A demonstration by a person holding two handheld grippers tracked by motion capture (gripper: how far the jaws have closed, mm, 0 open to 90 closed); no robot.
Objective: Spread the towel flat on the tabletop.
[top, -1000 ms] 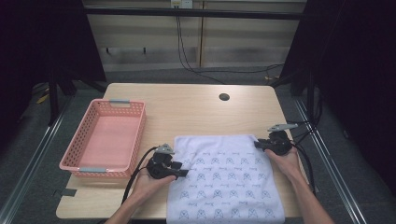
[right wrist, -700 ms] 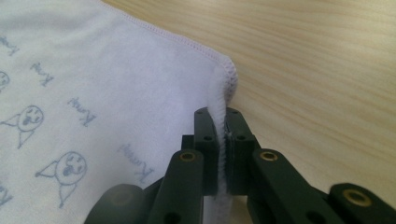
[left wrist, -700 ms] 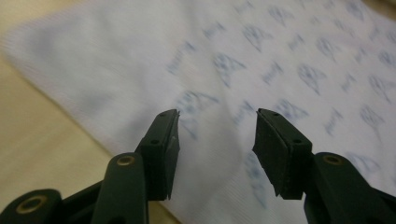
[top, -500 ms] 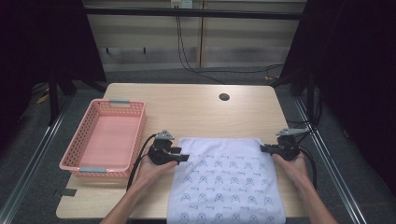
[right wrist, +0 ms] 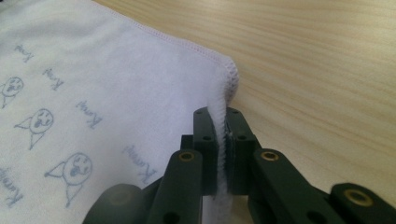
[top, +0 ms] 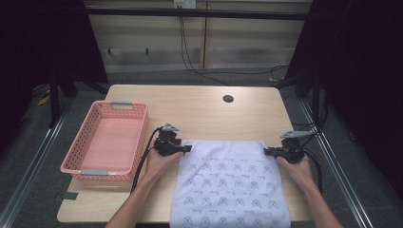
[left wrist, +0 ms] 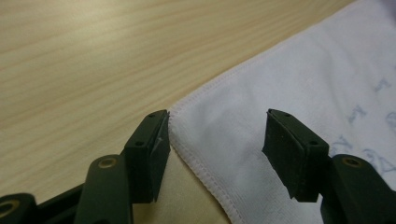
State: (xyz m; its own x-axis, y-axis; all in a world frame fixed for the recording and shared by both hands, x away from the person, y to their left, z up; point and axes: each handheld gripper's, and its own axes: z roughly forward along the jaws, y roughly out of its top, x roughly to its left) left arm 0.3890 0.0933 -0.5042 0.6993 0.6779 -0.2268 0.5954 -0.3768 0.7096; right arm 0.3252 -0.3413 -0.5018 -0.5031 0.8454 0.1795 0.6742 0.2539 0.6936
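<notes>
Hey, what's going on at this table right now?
A person with a gripper in each hand is working a white printed towel spread on the table. The right gripper pinches the towel's far right corner. The left gripper has just been opening; its fingers straddle the far left corner without pressing. A pink basket sits alongside.

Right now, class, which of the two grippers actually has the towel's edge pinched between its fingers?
The right gripper: its fingers are closed on the towel's hem. The left gripper has just been opening; the corner lies unpinched between its spread fingers.

Towel (right wrist: 93, 84) print: unreadable upside-down script
</notes>
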